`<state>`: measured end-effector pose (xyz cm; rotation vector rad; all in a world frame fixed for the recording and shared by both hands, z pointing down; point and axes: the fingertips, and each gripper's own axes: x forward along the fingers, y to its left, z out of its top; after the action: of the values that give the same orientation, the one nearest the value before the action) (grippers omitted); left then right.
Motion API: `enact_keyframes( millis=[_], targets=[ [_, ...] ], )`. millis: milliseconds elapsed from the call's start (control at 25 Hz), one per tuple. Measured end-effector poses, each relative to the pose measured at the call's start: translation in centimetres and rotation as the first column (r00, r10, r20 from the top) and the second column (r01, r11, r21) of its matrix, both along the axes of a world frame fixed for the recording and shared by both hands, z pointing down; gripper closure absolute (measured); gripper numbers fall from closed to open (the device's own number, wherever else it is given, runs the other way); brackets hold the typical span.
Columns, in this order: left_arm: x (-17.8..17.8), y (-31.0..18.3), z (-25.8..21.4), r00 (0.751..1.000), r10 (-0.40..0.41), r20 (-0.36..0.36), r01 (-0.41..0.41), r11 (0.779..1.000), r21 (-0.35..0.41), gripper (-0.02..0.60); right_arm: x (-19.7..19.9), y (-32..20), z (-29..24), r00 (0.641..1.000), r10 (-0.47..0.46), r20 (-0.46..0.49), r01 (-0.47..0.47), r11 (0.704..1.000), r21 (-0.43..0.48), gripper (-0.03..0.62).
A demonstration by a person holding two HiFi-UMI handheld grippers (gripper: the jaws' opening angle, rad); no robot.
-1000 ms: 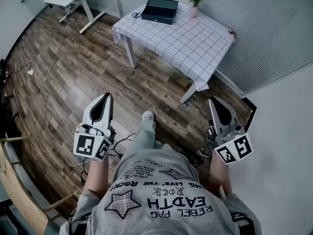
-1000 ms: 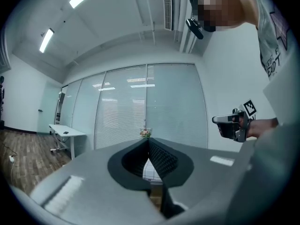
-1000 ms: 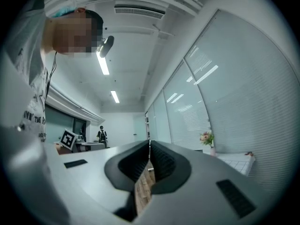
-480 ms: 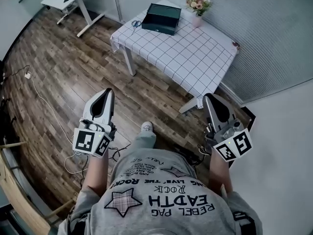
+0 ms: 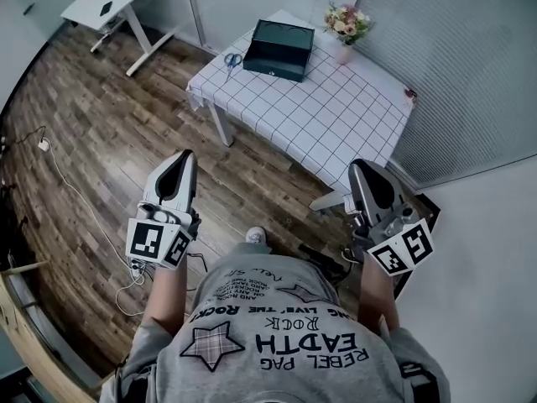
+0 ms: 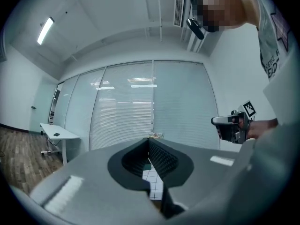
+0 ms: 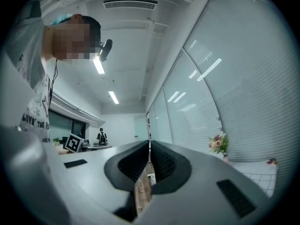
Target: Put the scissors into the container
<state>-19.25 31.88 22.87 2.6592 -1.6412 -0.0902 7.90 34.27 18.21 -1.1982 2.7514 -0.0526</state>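
Head view looks down on a table (image 5: pixel 336 116) covered with a white checked cloth, standing on a wooden floor (image 5: pixel 109 133). The scissors (image 5: pixel 232 60) lie flat on the cloth by the table's left corner, just beside the container (image 5: pixel 279 39) and outside it. The container is a dark, shallow box set along the far left edge. A small vase of flowers (image 5: pixel 346 25) stands past the container, near the far corner.

The left tongs (image 5: pixel 179 166) are held over the floor, well short of the table, pointing toward it. The right tongs (image 5: pixel 367 179) are held level with them, the tip showing close to the table's near corner.

Left gripper view shows the left tongs (image 6: pixel 150 146) with both jaws pressed together at the tip and nothing between them; a strip of checked cloth shows through the gap lower down. The right tongs (image 6: pixel 232 125) appear off to the side, in the person's hand.

Right gripper view shows the right tongs (image 7: pixel 149 149) closed tip to tip as well, holding nothing, with the flowers (image 7: pixel 218 143) ahead to the right.
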Motion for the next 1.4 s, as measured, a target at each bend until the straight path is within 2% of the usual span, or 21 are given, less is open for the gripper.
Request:
enact_keyframes(
  millis=[200, 480, 760, 1080, 1400],
  targets=[
    [-1.2, -3.0, 0.4, 1.0, 0.006, 0.0, -0.006, 1.0, -0.009, 0.572, -0.7, -2.8, -0.3, 1.0, 0.02, 0.013, -0.02, 1.0, 0.01, 0.577],
    [-1.7, -5.0, 1.6, 1.0, 0.009, -0.012, -0.01, 0.999, -0.045, 0.571, -0.8, -5.2, 0.2, 0.999, 0.039, 0.012, -0.038, 0.999, -0.019, 0.577],
    [-2.7, -7.3, 2.5, 1.0, -0.018, -0.017, 0.017, 0.998, -0.068, 0.571, -1.9, -8.7, 0.8, 1.0, 0.001, 0.017, 0.0, 0.999, -0.037, 0.577],
    [-3.0, -12.4, 2.8, 0.997, -0.078, -0.005, 0.078, 0.994, -0.08, 0.572, -2.3, -15.8, 1.5, 0.997, -0.066, 0.033, 0.067, 0.997, -0.046, 0.577],
    [-1.1, -19.2, 2.7, 0.995, -0.1, -0.001, 0.1, 0.991, -0.089, 0.571, -0.5, -23.4, 1.1, 0.996, -0.086, 0.038, 0.088, 0.995, -0.05, 0.577]
  ],
)
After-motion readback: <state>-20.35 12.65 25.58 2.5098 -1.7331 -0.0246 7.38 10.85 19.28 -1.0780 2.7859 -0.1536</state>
